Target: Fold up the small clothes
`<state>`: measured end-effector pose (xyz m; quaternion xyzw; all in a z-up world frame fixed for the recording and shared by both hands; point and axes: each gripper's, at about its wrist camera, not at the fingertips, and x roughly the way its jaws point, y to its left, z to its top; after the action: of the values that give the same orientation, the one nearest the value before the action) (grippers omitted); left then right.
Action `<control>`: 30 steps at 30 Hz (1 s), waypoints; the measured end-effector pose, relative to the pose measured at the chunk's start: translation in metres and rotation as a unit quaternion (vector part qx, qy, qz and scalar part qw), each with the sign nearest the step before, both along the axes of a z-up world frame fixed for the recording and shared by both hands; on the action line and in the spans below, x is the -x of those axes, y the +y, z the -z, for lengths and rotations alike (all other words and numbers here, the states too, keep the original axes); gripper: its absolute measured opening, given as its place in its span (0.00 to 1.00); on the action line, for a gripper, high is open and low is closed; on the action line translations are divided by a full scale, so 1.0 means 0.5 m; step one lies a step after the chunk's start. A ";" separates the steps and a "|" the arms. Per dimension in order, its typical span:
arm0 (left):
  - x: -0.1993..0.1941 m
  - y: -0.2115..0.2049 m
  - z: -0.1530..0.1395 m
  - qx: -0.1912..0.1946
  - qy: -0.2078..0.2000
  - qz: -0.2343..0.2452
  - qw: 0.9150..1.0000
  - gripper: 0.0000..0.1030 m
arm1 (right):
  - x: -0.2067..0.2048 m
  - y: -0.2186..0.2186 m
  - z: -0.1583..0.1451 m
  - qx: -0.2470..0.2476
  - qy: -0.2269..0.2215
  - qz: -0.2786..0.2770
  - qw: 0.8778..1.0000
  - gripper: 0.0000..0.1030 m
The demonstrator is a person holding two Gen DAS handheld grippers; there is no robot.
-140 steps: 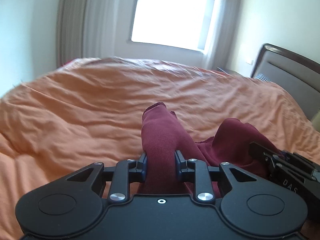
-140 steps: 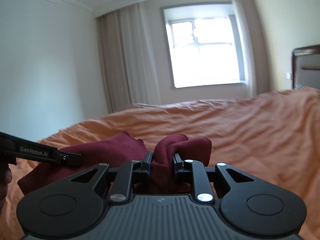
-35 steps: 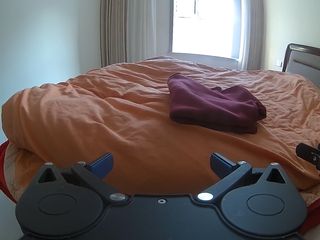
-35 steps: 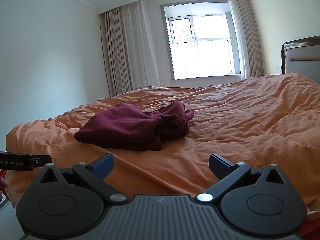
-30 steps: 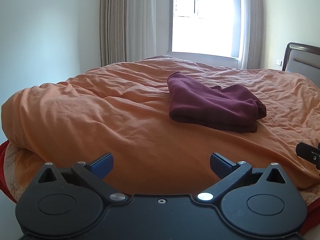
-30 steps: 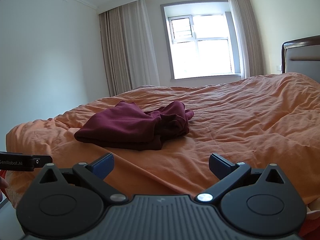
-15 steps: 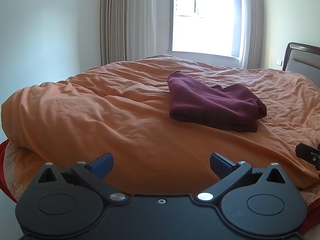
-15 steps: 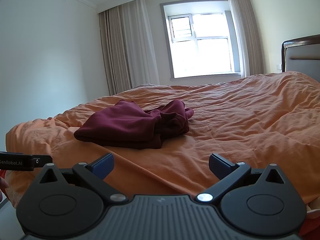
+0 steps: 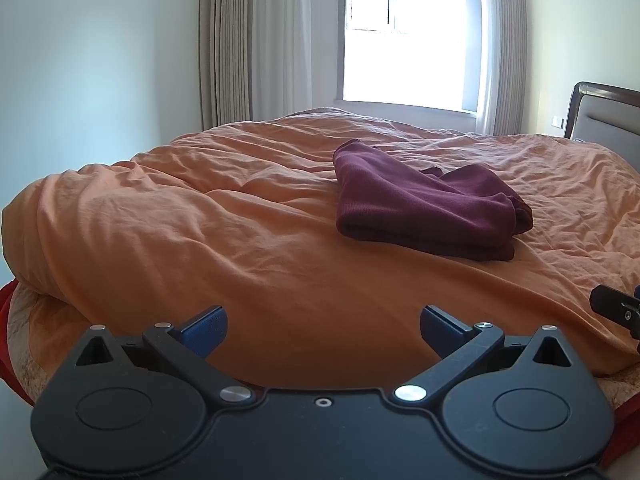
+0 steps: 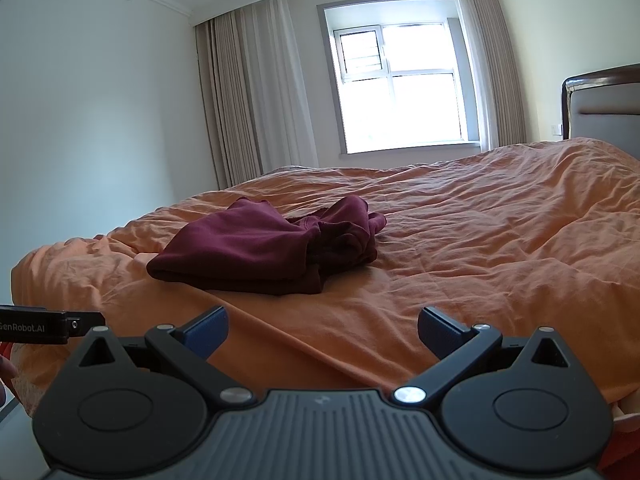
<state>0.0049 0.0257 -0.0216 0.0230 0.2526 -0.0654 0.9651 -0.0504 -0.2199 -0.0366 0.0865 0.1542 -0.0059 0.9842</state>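
A dark maroon garment (image 9: 424, 208) lies folded in a loose stack on the orange duvet (image 9: 200, 216), well beyond both grippers. In the right wrist view the same garment (image 10: 264, 248) shows its bunched end toward the window. My left gripper (image 9: 322, 326) is open with nothing between its blue-padded fingers (image 9: 204, 326). My right gripper (image 10: 322, 326) is open too and holds nothing, hanging near the bed's front edge. The tip of the right gripper (image 9: 618, 308) shows at the right edge of the left wrist view.
The duvet covers a wide bed with a dark headboard (image 10: 600, 100) at the right. A window (image 10: 400, 84) with pale curtains (image 10: 248, 100) stands behind the bed. Red fabric (image 9: 6, 300) shows under the duvet's left corner. The left gripper's body (image 10: 44, 326) juts in at left.
About five seconds ago both grippers were shut on the maroon garment; they have let go, opened and drawn back from it. Over the last second almost nothing moved.
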 end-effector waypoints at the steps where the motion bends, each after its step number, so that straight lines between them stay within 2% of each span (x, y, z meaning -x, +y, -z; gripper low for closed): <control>1: 0.000 0.000 0.000 0.000 0.000 0.000 1.000 0.99 | 0.000 0.000 0.001 0.000 0.000 0.000 1.000 1.00; 30: -0.009 0.002 0.007 0.006 0.011 -0.003 1.000 0.99 | -0.002 0.000 0.004 0.001 0.005 -0.002 1.000 1.00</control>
<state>0.0096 0.0265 -0.0250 0.0159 0.2628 -0.0641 0.9626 -0.0495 -0.2196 -0.0385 0.0855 0.1588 -0.0043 0.9836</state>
